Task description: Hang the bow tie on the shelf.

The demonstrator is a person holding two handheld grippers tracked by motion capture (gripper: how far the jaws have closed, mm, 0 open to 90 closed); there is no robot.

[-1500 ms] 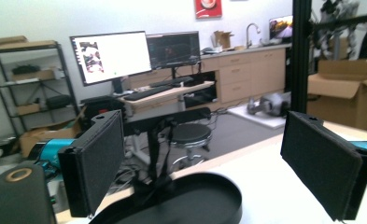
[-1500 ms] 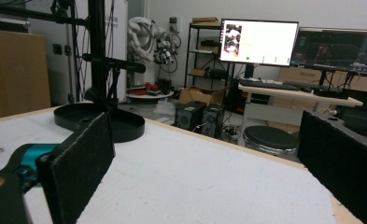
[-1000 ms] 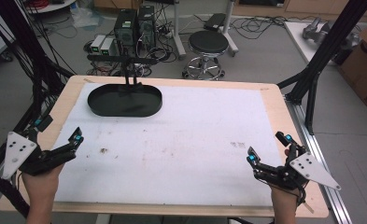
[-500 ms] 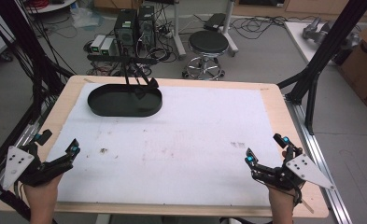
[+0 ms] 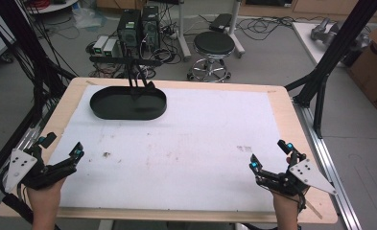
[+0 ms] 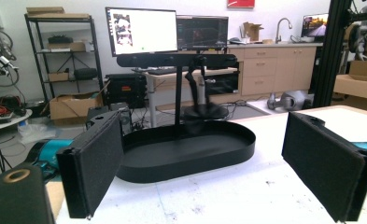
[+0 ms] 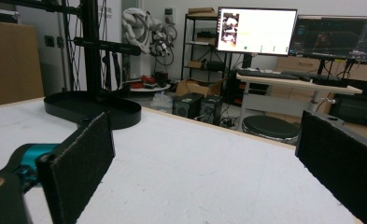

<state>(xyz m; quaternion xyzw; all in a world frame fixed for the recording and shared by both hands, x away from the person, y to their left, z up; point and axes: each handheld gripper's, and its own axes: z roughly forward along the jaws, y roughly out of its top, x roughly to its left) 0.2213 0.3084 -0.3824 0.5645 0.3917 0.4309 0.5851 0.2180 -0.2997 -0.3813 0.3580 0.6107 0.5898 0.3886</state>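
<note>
A: Place of the left gripper (image 5: 61, 146)?

B: At about 7 o'clock of the table (image 5: 282, 96), in the high view. Held by the left hand (image 5: 44, 199) at the near edge, over the border of the white sheet (image 5: 186, 143). Jaws wide apart, pointing toward 1 o'clock.

A: And between the pads?

B: In the left gripper view, just the black oval tray (image 5: 119, 101) and a strip of the white sheet, seen farther off. Not touching either pad.

A: Right gripper (image 5: 269, 154)?

B: At about 5 o'clock, held by the right hand (image 5: 284, 208), low over the sheet. Jaws also clearly apart, pointing toward 11 o'clock. In the right gripper view, only the sheet between the pads.

A: Where exactly the tray?

B: At about 11 o'clock of the table, lying flat on the far left corner of the sheet. Well apart from both grippers, but nearer to the left one. Inside it, a thin black stand (image 5: 133, 76) with a crossbar on top, upright at the far side of the tray.

A: Anything else on the sheet?

B: Some small dark smudges (image 5: 106, 155), near the left gripper, toward its 2 o'clock.

A: Behind the table?

B: A round black stool (image 5: 214, 45) at 12 o'clock, on the floor. Farther back, in the left gripper view, two lit monitors (image 6: 141, 30).
</note>
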